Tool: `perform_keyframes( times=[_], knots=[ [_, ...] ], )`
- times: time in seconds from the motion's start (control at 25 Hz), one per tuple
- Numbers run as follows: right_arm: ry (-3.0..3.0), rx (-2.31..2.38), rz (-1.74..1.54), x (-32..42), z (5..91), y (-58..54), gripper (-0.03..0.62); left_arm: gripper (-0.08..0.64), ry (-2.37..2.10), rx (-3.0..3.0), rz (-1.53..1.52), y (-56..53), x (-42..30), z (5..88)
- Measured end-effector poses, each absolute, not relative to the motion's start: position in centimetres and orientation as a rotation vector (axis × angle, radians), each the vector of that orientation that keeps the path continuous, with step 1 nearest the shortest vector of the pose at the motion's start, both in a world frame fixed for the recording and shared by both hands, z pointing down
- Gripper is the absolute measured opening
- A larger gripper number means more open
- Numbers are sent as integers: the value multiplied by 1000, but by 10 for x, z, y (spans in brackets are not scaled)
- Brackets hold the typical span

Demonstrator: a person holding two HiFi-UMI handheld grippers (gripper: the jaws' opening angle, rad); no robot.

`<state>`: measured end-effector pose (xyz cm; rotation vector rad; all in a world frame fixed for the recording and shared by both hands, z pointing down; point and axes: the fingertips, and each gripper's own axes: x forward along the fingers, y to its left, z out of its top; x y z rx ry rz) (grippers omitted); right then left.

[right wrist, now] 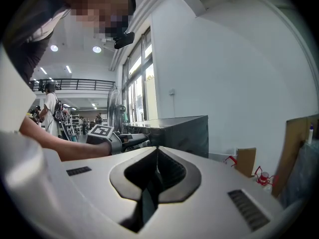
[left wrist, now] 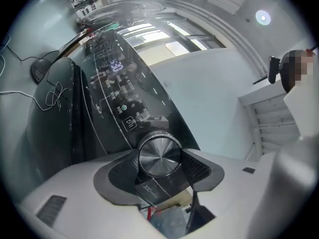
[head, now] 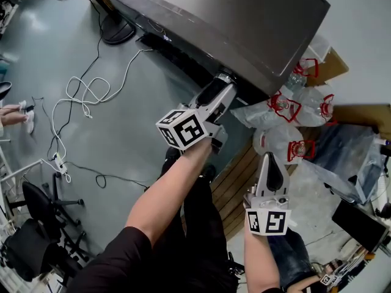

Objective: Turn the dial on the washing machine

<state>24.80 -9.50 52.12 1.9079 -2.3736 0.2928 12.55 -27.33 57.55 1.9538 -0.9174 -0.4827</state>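
Observation:
The dark grey washing machine (head: 244, 23) stands ahead of me, its glossy control panel (left wrist: 119, 98) marked with white symbols. A round brushed-metal dial (left wrist: 159, 156) sits at the panel's near end. My left gripper (left wrist: 160, 159) holds that dial, one ribbed pad pressed on each side of it. From the head view the left gripper (head: 223, 80) reaches up to the machine's front edge, where the dial (head: 224, 76) just shows. My right gripper (head: 269, 159) hangs lower and to the right, away from the machine. Its jaws (right wrist: 157, 153) are shut on nothing.
White cables (head: 85, 96) loop over the grey floor at the left, near a round black stand base (head: 118, 30). Plastic bags with red print (head: 287, 112) and cardboard (head: 333, 66) lie right of the machine. A wooden pallet (head: 235, 188) is underfoot. A black office chair (head: 36, 224) stands lower left.

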Motion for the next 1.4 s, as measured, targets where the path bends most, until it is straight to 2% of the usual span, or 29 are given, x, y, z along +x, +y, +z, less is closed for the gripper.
perform_keyframes(
  times=[0.48, 1.08, 1.4],
  knots=[
    [-2396, 1881, 331, 235, 524, -95, 23, 282, -728, 1764, -693, -277, 131, 565],
    [-2394, 1891, 334, 231, 522, -99, 23, 282, -728, 1491, -653, -267, 125, 596],
    [-2395, 1890, 342, 227, 521, -101, 23, 282, -629, 1405, -743, -267, 128, 590]
  ],
)
